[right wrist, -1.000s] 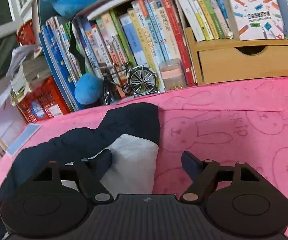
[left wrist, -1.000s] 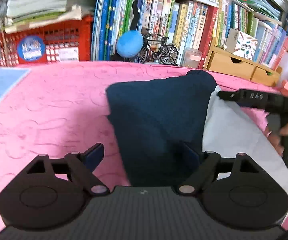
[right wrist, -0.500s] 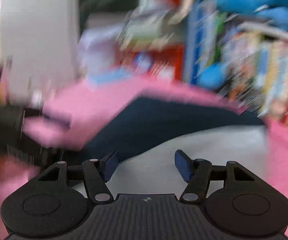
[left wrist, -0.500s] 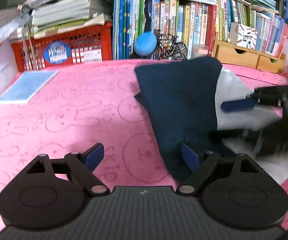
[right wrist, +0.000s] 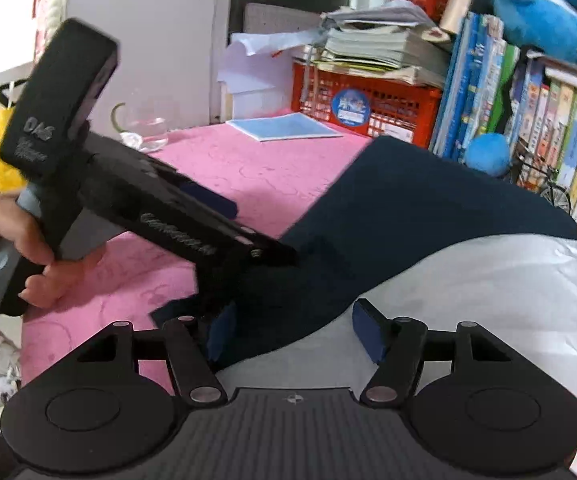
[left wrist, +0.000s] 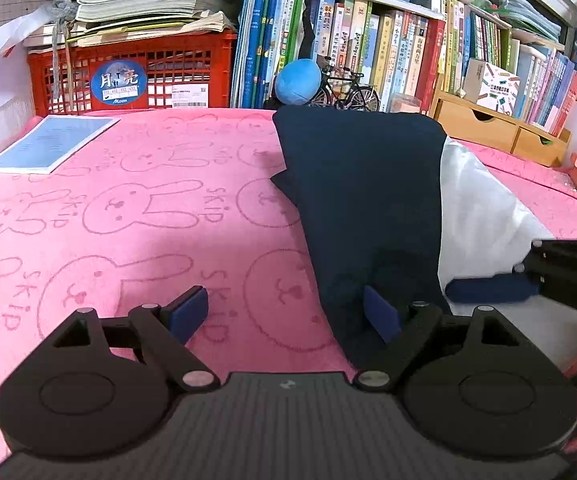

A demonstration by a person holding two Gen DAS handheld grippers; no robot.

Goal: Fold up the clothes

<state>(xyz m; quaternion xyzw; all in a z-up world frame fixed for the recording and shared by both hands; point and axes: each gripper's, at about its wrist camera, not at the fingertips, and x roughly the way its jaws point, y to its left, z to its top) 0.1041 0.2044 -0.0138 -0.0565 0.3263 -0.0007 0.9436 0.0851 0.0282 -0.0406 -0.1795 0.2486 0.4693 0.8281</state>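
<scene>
A navy and white garment [left wrist: 368, 200] lies on the pink rabbit-print blanket [left wrist: 128, 220], navy part left, white part [left wrist: 476, 224] right. My left gripper [left wrist: 286, 314] is open at its near left edge, with the right fingertip over the navy cloth. My right gripper [right wrist: 294, 334] is open over the near end of the garment [right wrist: 428, 216], where navy meets white [right wrist: 488, 300]. The right gripper also shows in the left wrist view [left wrist: 496, 292] at the right, over the white part. The left gripper also shows in the right wrist view [right wrist: 264, 248], held in a hand.
A red crate [left wrist: 136, 76] with papers, a bookshelf [left wrist: 388, 60], a blue ball [left wrist: 298, 82], a toy bicycle [left wrist: 346, 92] and wooden drawers [left wrist: 492, 128] line the back. A blue booklet [left wrist: 52, 144] lies at the far left. A glass [right wrist: 144, 128] stands on the blanket's corner.
My right gripper swung round to face left and moved to the garment's near end. My left gripper drew back from the garment and lifted its view.
</scene>
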